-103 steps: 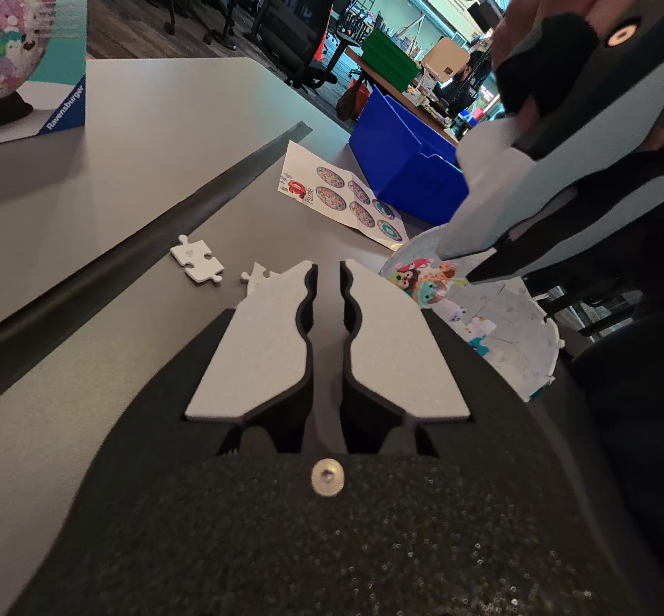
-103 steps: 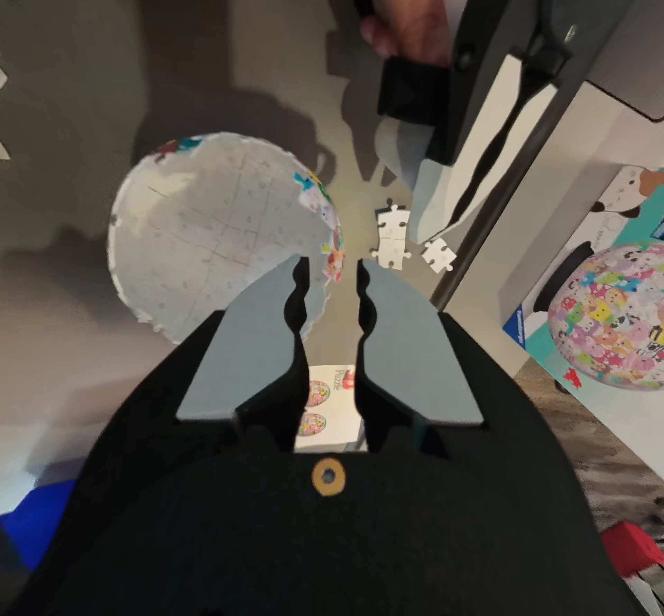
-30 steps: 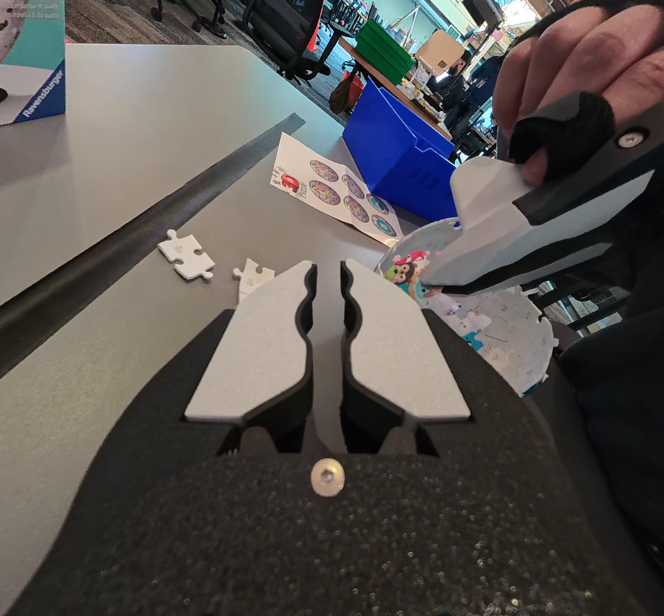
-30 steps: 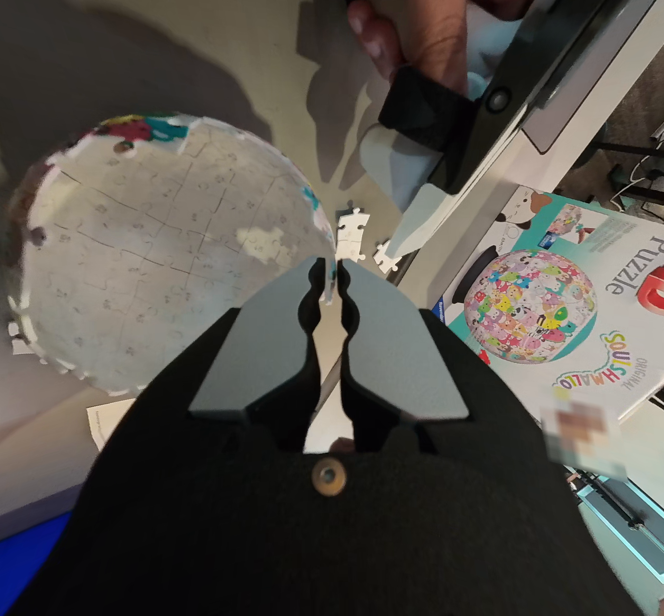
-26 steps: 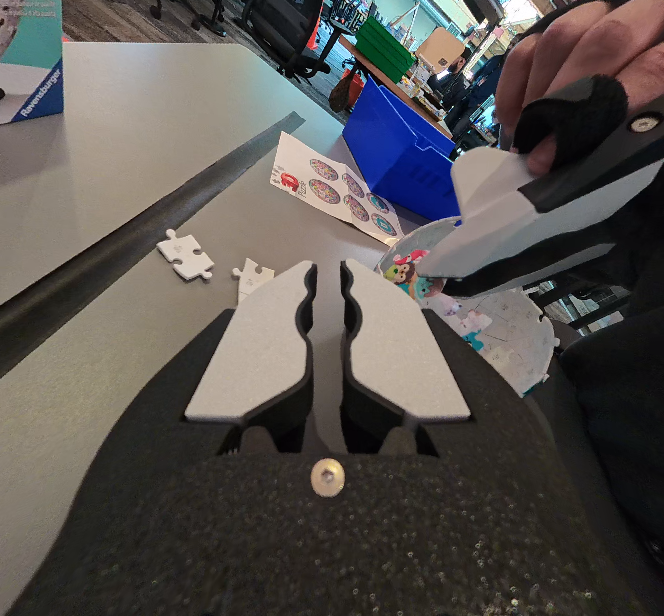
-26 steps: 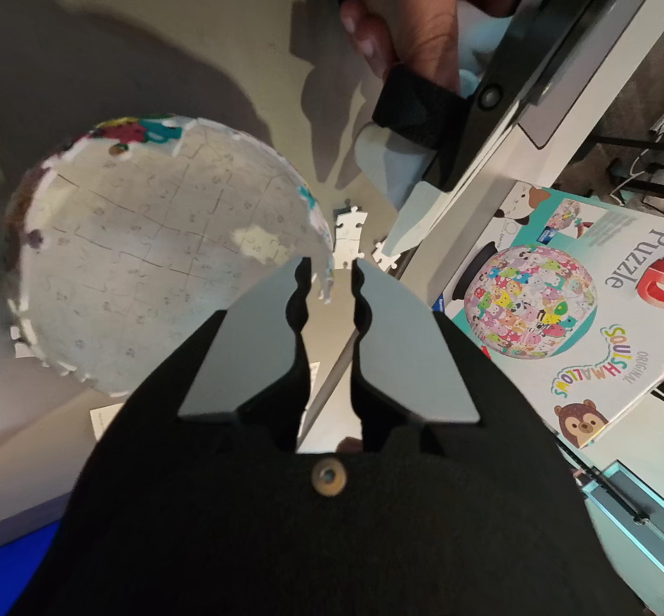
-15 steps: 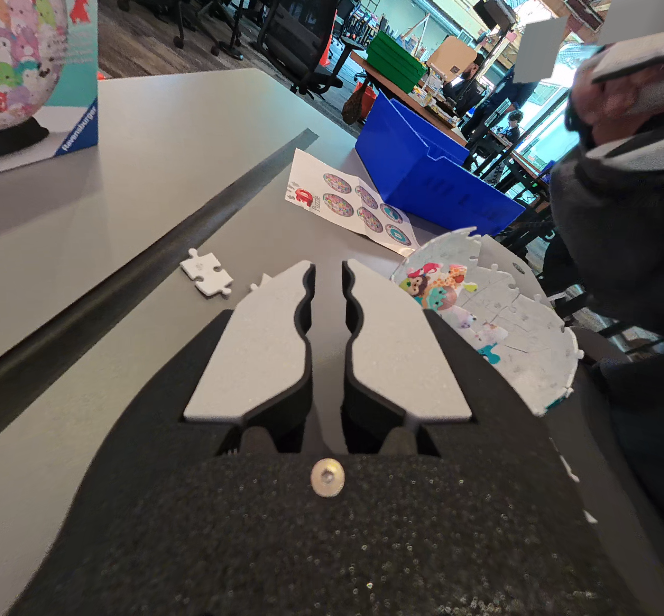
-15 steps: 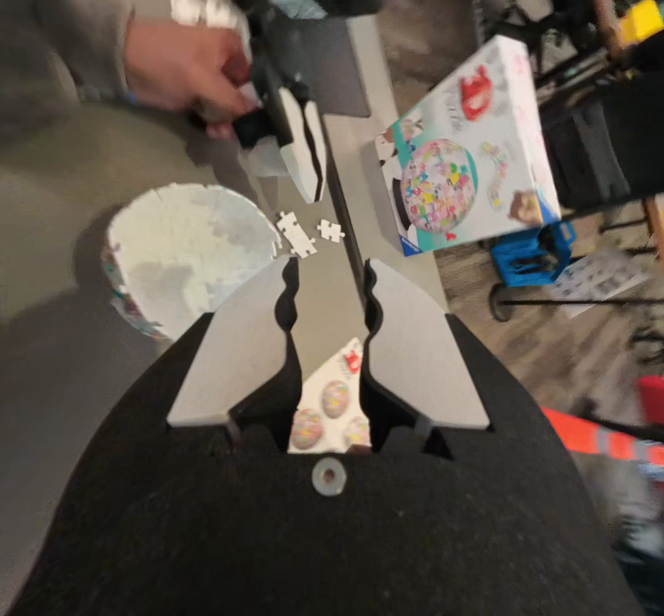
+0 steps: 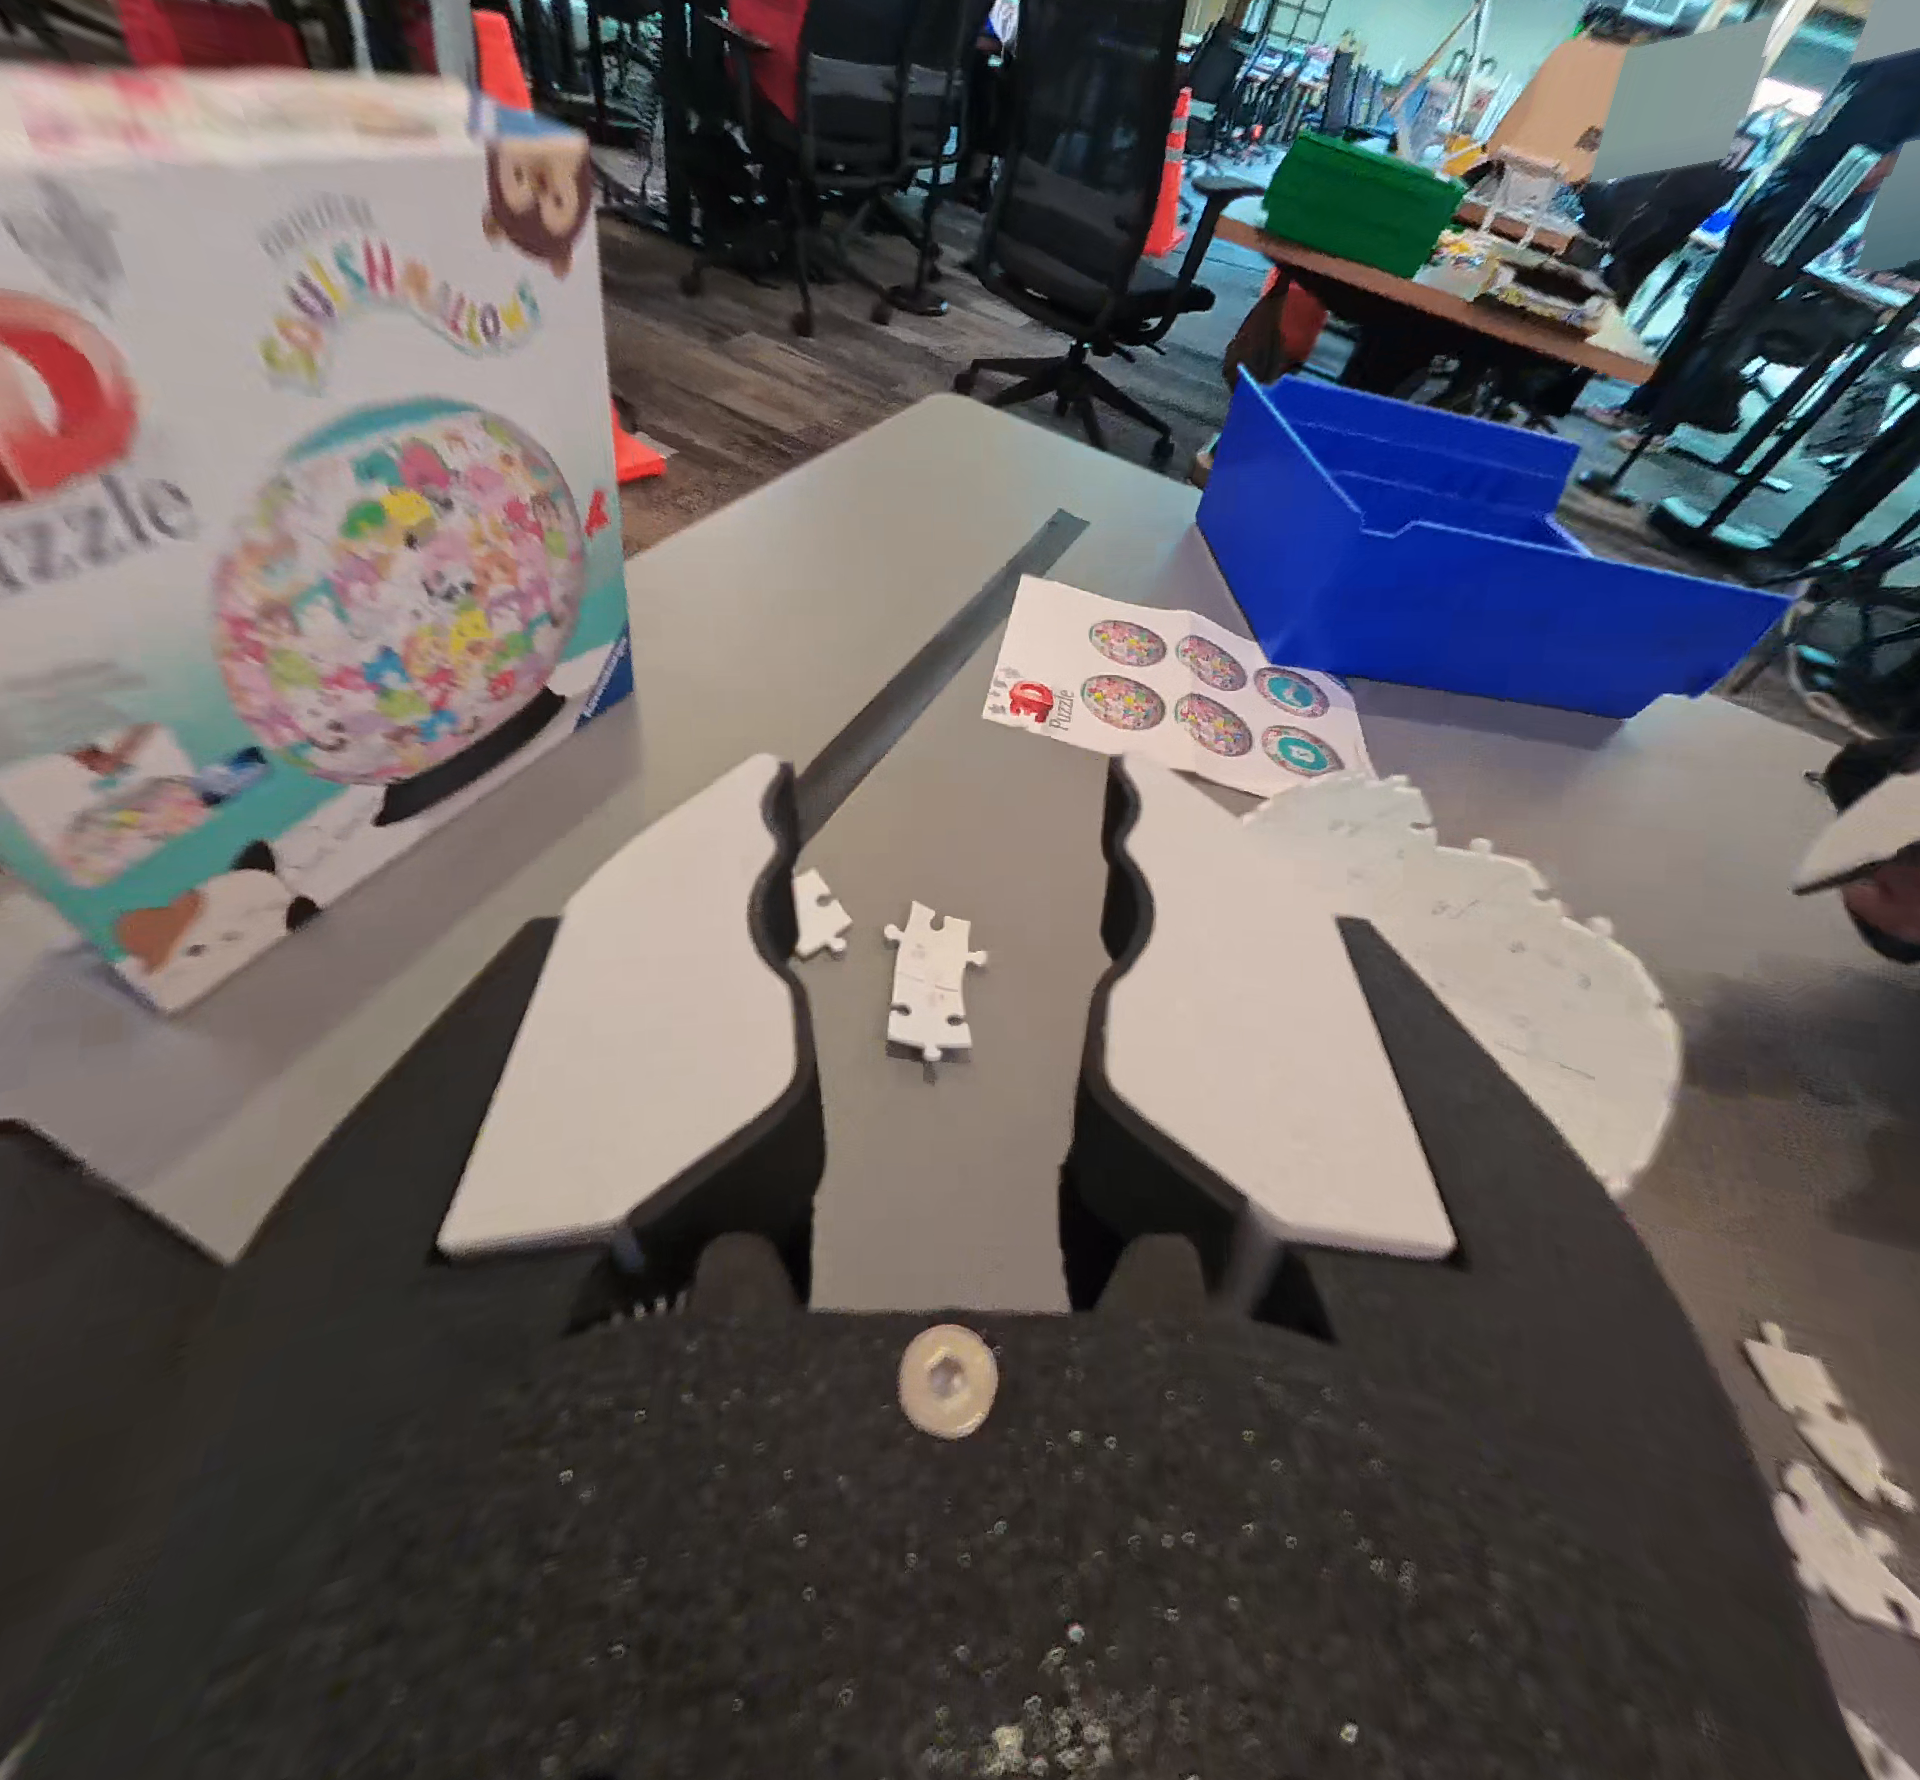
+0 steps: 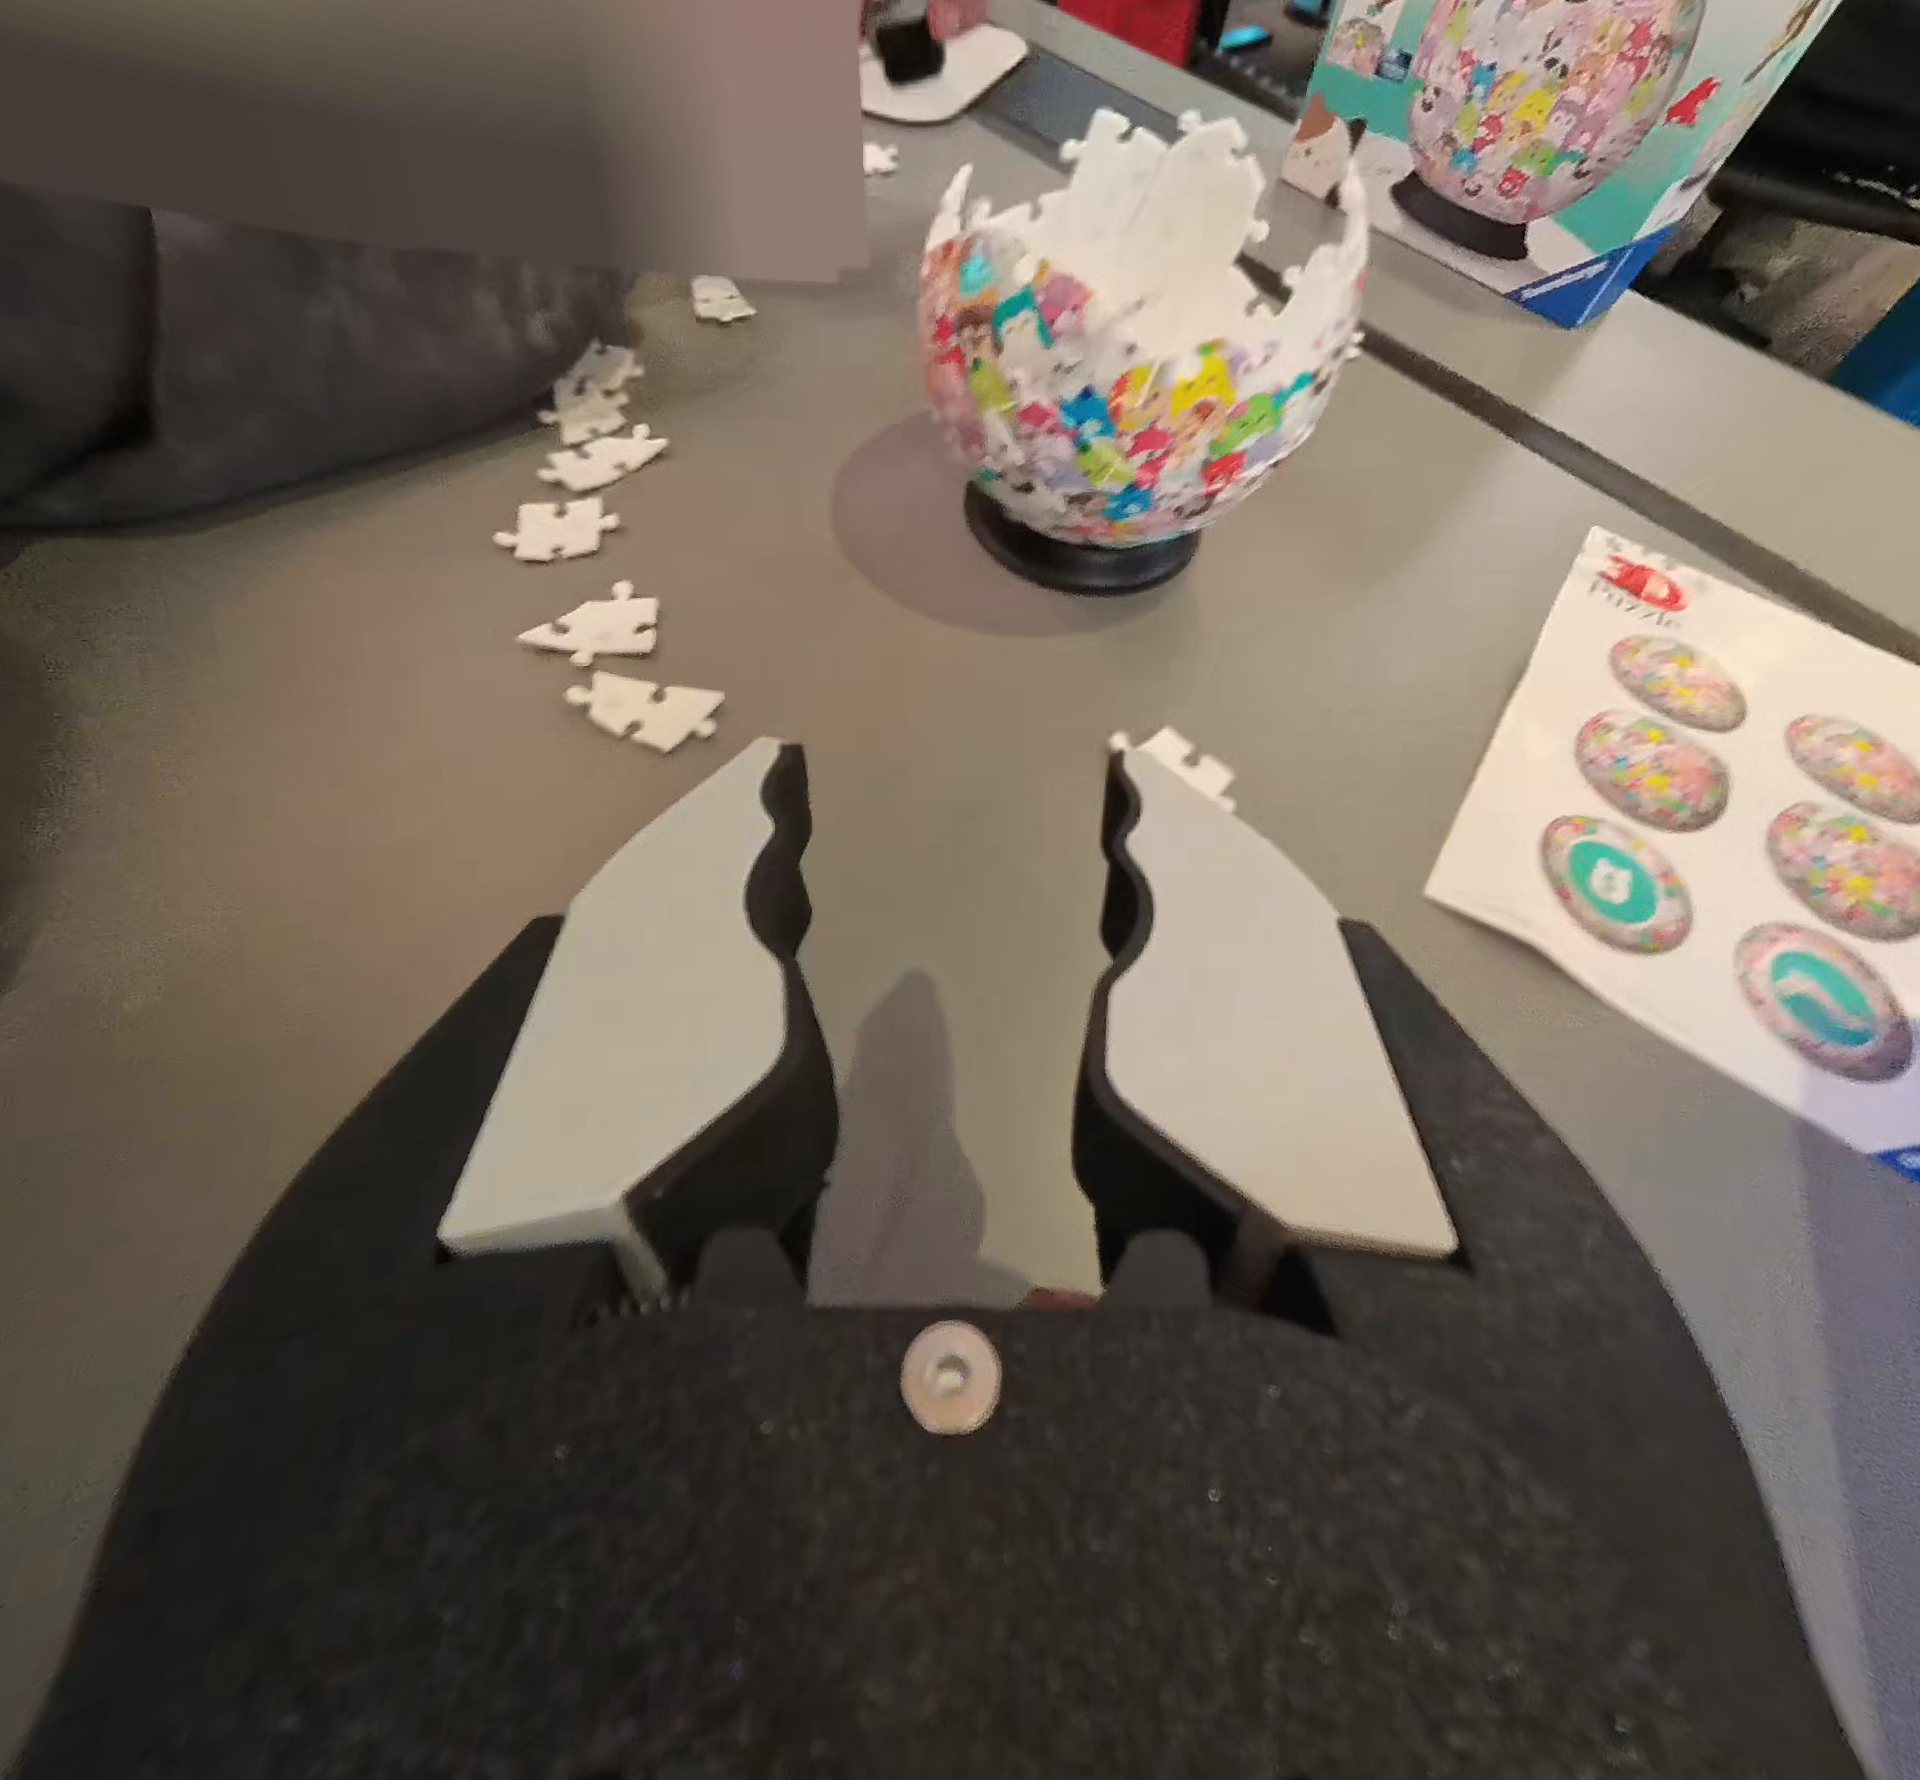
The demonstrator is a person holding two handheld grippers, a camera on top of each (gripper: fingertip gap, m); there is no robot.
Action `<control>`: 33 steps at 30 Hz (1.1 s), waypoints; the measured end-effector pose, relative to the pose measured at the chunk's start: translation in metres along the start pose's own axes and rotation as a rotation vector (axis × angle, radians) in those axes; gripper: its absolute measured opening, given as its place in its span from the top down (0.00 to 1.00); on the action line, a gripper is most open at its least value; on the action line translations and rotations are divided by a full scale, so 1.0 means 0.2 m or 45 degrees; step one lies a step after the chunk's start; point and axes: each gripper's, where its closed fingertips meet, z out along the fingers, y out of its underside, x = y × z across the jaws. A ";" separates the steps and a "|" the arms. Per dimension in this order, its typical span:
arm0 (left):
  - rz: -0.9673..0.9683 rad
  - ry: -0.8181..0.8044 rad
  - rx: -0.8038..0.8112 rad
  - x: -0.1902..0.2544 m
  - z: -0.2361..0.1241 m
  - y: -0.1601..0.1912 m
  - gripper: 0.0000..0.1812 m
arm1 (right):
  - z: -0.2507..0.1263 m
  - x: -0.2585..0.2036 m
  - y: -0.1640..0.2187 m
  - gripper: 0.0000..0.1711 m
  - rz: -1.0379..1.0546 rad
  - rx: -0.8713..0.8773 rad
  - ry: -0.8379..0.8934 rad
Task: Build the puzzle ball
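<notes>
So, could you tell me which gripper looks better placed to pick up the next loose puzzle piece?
Left, probably. The left gripper is open, with the joined white pieces lying between its fingers. The right gripper is open over bare table.

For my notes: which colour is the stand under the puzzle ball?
Black stand, clearest in the right wrist view.

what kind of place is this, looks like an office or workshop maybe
Probably a shared open-plan workshop or lab: black office chairs beside long wooden tables, orange traffic cones on the floor, and a green storage bin.
</notes>
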 end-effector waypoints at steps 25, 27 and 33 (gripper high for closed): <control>0.389 -0.037 -0.717 1.44 0.42 0.62 0.60 | -0.42 0.10 0.07 0.72 -0.042 0.200 0.472; 0.342 -0.137 -0.766 1.33 0.52 0.69 0.59 | -0.44 0.11 0.06 0.72 -0.036 0.228 0.470; 0.097 -0.271 -0.926 1.15 0.68 0.81 0.60 | -0.47 0.10 0.08 0.72 -0.005 0.234 0.447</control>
